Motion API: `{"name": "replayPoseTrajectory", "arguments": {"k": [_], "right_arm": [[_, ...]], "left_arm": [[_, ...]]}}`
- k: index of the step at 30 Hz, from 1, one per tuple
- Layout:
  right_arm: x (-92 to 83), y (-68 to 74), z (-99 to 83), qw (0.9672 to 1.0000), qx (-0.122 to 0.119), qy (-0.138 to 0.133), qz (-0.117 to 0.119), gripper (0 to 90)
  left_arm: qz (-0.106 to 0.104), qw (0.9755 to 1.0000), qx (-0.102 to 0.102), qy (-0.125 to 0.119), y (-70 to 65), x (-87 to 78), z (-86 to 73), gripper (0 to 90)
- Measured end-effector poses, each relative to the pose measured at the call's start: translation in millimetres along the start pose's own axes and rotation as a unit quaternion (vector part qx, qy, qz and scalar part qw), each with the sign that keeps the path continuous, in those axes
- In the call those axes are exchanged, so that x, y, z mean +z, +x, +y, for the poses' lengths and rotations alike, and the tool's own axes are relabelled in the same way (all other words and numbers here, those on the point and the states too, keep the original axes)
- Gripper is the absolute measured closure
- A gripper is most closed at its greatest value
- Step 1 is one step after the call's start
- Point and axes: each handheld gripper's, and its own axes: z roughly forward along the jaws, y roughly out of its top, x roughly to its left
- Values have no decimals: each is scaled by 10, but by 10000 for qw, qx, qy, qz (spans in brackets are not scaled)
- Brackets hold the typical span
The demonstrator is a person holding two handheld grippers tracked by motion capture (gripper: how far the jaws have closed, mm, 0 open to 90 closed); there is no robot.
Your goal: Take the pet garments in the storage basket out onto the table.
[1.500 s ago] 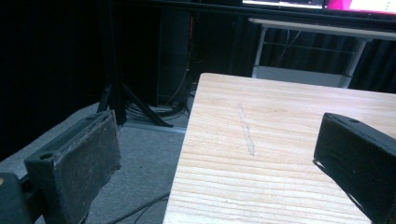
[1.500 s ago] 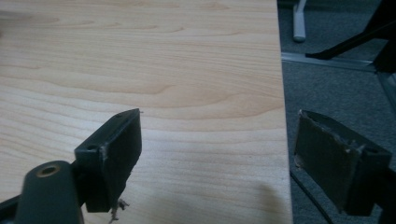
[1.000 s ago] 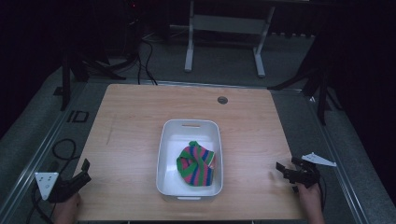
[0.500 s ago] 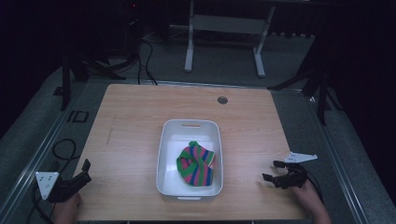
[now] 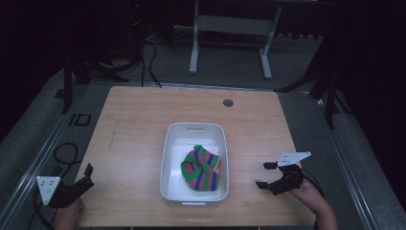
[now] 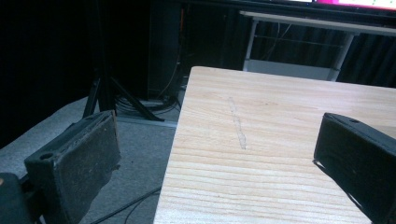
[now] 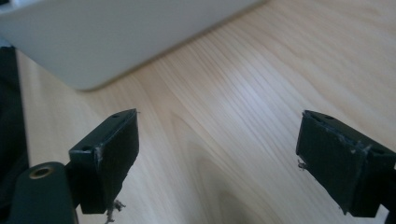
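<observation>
High view: right hand-held gripper (image 5: 266,175) wide open, empty.

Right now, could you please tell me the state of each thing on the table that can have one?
Left hand-held gripper: open, empty, at the table's near left corner.
Right hand-held gripper: open, empty, over bare wood right of the tub.
White tub: upright, holding the cloth.
Striped cloth: crumpled inside the tub.
</observation>
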Motion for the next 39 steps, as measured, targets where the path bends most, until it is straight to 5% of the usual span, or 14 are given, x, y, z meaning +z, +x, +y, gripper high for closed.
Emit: {"name": "replayPoseTrajectory", "arguments": {"k": [19, 39], "right_arm": [[190, 321, 914, 9972, -642, 62, 390, 132], [785, 457, 1414, 9908, -1010, 597, 682, 149]], "left_arm": [[-42, 10000, -27, 10, 8, 1, 1, 9], [-87, 10000, -15, 20, 10, 1, 1, 9]]}}
